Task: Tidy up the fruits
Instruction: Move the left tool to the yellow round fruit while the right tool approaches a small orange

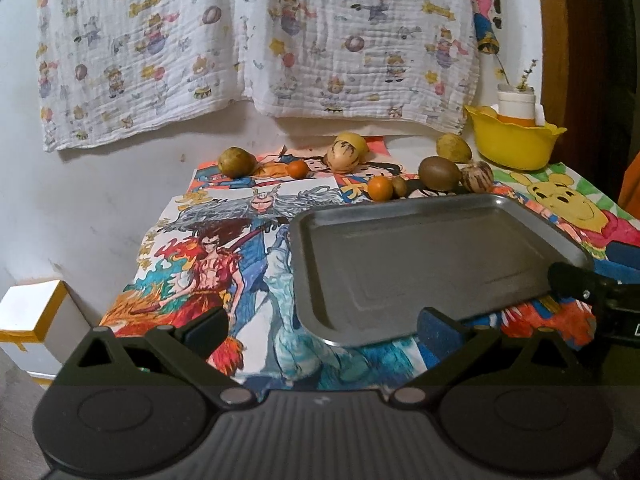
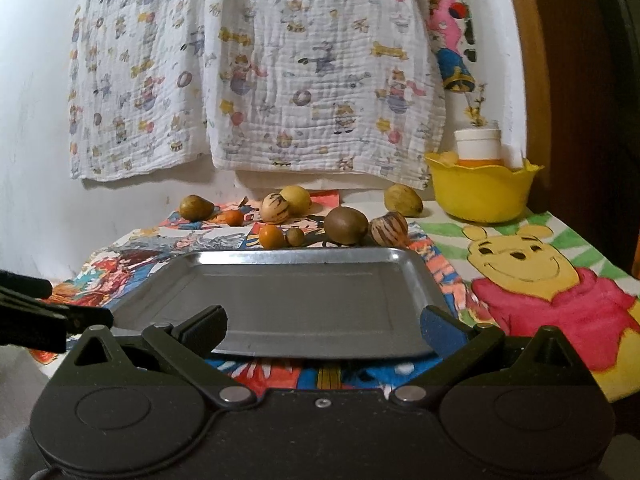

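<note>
A cartoon-print surface (image 2: 540, 280) — no legible writing — carries an empty metal tray (image 2: 288, 296) just ahead of the spread right gripper (image 2: 324, 328); left gripper (image 1: 322, 330) likewise spread, fruits (image 2: 346, 226) beyond.

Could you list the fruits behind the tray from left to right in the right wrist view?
Brown pear → small orange → orange tomato → small brown fruit → brown kiwi → striped melon

Tray (image 2: 280, 300) is set on the tabletop (image 2: 520, 300), near edge. Fruits (image 2: 346, 226) are scattered behind it. Bowl (image 2: 480, 192) is placed at the far right corner.
</note>
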### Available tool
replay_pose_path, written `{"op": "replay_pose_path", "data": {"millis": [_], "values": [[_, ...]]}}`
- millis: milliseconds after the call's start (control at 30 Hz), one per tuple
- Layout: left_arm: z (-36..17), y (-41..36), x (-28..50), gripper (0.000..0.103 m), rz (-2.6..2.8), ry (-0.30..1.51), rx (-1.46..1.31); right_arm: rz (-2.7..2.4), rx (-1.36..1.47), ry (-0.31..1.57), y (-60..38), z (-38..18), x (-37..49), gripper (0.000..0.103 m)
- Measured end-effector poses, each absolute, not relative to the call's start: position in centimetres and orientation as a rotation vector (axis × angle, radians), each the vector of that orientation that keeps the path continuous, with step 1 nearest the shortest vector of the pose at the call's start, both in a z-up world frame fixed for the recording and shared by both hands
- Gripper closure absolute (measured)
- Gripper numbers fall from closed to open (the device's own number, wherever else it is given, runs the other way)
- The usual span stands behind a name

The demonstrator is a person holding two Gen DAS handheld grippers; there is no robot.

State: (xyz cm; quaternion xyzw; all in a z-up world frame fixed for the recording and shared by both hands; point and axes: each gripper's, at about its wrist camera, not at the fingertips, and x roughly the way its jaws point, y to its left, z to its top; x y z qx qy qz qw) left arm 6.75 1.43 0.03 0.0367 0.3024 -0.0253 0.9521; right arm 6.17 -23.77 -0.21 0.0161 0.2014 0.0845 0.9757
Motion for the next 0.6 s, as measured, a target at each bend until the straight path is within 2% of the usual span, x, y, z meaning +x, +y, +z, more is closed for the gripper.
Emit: {"op": "replay_pose_path", "data": {"millis": [600], "values": [[1.2, 6.0, 17.3, 0.0, -0.082, 0.662, 0.039, 0.342, -0.088, 0.464, -20.0, 2.4, 15.7, 0.0]]}}
